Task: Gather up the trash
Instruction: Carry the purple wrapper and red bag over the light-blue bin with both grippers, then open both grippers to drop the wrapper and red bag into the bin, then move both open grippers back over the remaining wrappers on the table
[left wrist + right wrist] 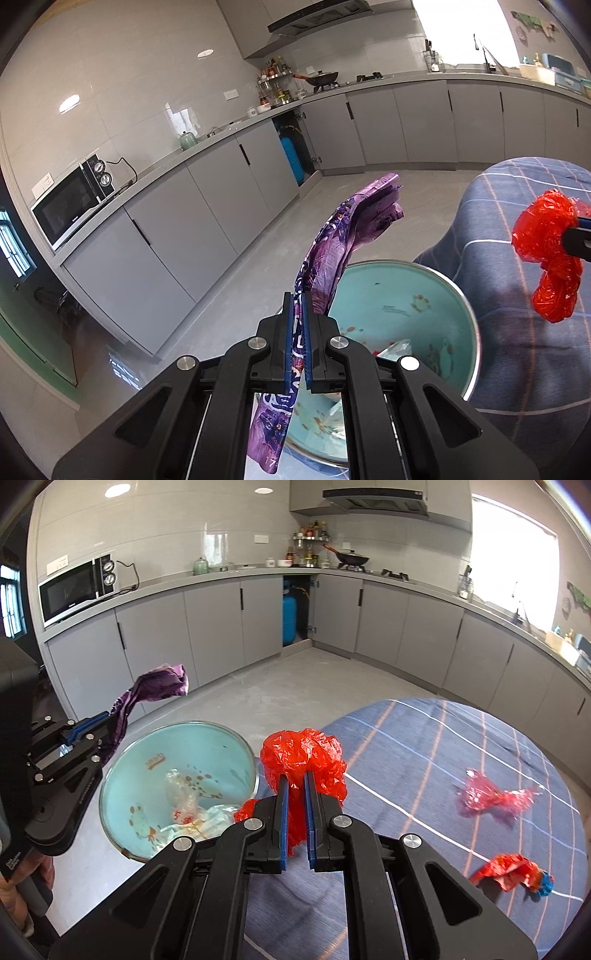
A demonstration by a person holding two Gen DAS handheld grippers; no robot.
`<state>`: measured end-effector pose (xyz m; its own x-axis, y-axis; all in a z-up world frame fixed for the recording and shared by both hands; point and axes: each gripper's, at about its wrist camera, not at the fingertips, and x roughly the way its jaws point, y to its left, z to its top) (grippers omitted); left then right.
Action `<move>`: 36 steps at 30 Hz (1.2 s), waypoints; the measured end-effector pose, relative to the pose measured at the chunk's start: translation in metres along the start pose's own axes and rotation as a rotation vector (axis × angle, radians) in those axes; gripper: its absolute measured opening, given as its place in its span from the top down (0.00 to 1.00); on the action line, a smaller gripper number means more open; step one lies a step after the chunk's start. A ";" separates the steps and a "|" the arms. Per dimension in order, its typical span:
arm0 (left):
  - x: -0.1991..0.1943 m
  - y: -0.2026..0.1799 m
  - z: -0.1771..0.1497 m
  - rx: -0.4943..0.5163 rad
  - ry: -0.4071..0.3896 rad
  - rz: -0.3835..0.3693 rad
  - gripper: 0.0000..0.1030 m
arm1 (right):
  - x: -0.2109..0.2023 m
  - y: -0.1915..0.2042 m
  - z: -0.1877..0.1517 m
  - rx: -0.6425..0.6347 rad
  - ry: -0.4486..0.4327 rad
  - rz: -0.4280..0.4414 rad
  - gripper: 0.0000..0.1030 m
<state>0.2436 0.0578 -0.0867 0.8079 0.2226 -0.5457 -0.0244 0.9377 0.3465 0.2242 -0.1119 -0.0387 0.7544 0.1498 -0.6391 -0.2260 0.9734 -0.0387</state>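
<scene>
My left gripper (298, 295) is shut on a purple foil wrapper (354, 229) and holds it over the near rim of a round teal bin (413, 288). From the right wrist view the left gripper (107, 718) and the purple wrapper (159, 683) hang at the bin's (221, 738) left rim. My right gripper (295, 775) is shut on a crumpled red plastic bag (306, 757), just right of the bin, above the table edge. The red bag (546, 251) shows at the right edge of the left wrist view. The bin holds clear and white plastic scraps (192, 812).
A round table with a blue plaid cloth (424, 757) is on the right. A pink-red wrapper (491, 797) and a red and blue wrapper (513, 875) lie on it. Grey cabinets (214, 627) and a microwave (70, 590) line the walls beyond bare floor (295, 686).
</scene>
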 end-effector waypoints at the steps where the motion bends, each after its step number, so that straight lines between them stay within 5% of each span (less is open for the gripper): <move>1: 0.002 0.002 0.000 -0.002 0.003 0.004 0.95 | 0.001 0.002 0.001 -0.002 0.001 0.004 0.92; 23: 0.032 0.026 -0.007 -0.026 0.039 0.004 0.92 | 0.043 0.048 0.013 -0.052 0.014 0.112 0.91; 27: 0.035 0.027 -0.008 -0.028 0.039 -0.007 0.84 | 0.049 0.049 0.010 -0.038 0.003 0.130 0.70; 29: 0.035 0.028 -0.009 -0.029 0.033 0.004 0.58 | 0.050 0.047 0.009 -0.028 0.004 0.138 0.60; 30: 0.034 0.029 -0.009 -0.032 0.026 0.015 0.54 | 0.050 0.046 0.009 -0.022 0.002 0.134 0.54; 36: 0.029 0.030 -0.009 -0.041 0.024 0.001 0.50 | 0.037 0.033 0.003 0.011 -0.004 0.119 0.47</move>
<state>0.2610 0.0951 -0.0993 0.7935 0.2293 -0.5638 -0.0494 0.9475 0.3159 0.2466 -0.0734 -0.0615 0.7249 0.2645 -0.6360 -0.3069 0.9507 0.0456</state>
